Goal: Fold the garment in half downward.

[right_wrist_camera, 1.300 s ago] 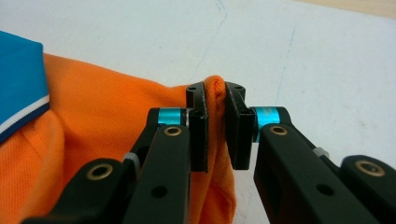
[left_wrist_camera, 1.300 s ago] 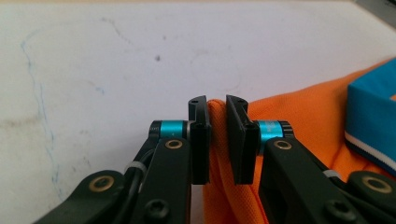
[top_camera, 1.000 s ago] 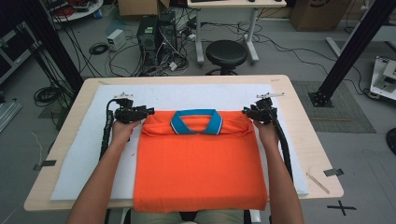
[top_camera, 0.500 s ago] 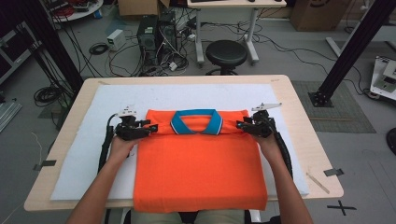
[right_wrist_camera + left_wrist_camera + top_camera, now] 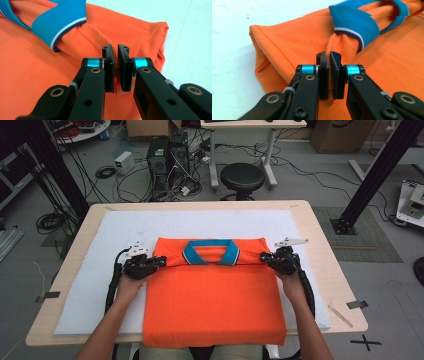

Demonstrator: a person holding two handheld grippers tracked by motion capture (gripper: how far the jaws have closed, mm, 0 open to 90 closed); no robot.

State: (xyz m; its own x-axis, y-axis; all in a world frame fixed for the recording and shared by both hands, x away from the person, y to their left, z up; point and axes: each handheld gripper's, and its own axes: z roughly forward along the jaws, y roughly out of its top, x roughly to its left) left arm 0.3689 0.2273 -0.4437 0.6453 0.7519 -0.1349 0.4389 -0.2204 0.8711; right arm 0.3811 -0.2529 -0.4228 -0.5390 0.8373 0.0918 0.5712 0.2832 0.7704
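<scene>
Pinching both shoulder edges of orange polo shirt: left gripper and right gripper just clamped on fabric; sleeves already folded in; lengthwise fold remains, I'd judge.

Left gripper and right gripper point inward, jaws just closed, pinching fabric

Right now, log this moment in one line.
left gripper: shut on shirt | right gripper: shut on shirt | shirt: folded, on table
</scene>
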